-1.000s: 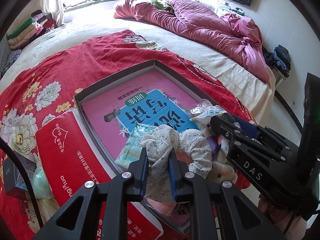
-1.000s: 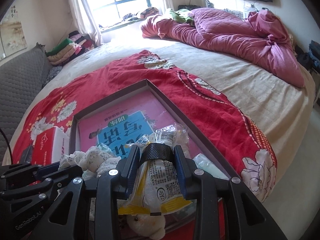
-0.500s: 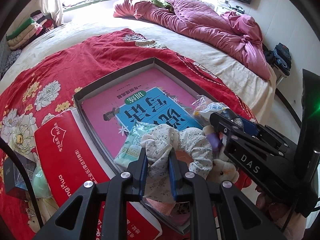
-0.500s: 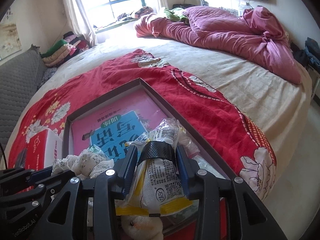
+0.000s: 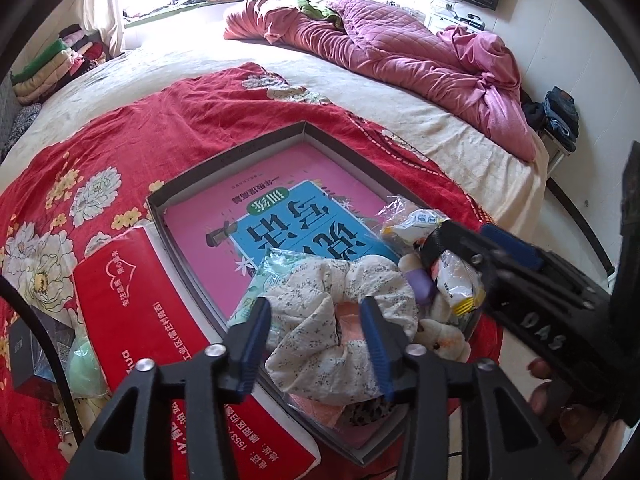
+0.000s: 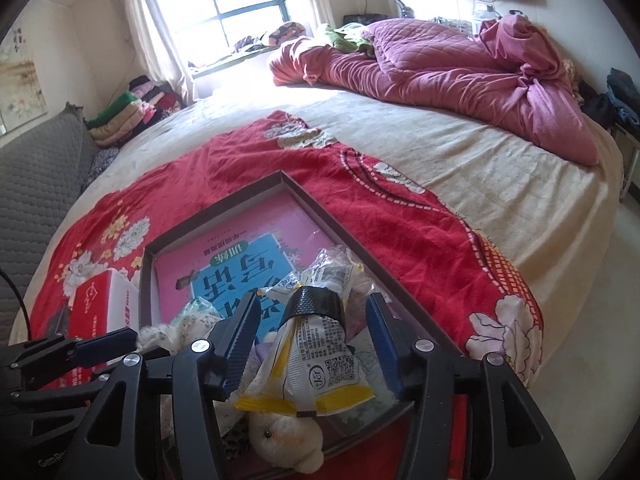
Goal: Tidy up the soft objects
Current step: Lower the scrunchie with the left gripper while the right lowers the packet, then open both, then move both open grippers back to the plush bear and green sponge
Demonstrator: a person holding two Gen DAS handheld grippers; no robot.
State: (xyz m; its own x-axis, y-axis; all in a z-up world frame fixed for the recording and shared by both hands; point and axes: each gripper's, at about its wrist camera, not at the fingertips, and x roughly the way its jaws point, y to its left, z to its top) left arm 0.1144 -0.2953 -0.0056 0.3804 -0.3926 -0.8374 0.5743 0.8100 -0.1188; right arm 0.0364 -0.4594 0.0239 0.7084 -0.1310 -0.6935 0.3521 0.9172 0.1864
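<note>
Opening both my jaws: left gripper [image 5: 316, 334] releasing floral scrunchie [image 5: 340, 320], right gripper [image 6: 312, 336] releasing taped snack packet [image 6: 316, 356], both at 6 o'clock end of shallow box [image 5: 224, 156]. Risk: pads snagging fabric, dragging it out.

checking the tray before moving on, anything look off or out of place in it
Yes: the soft things are heaped in the tray's near corner, not spread. The scrunchie lies over a pink cloth, and the plush hangs over the near rim under the snack pack.
</note>
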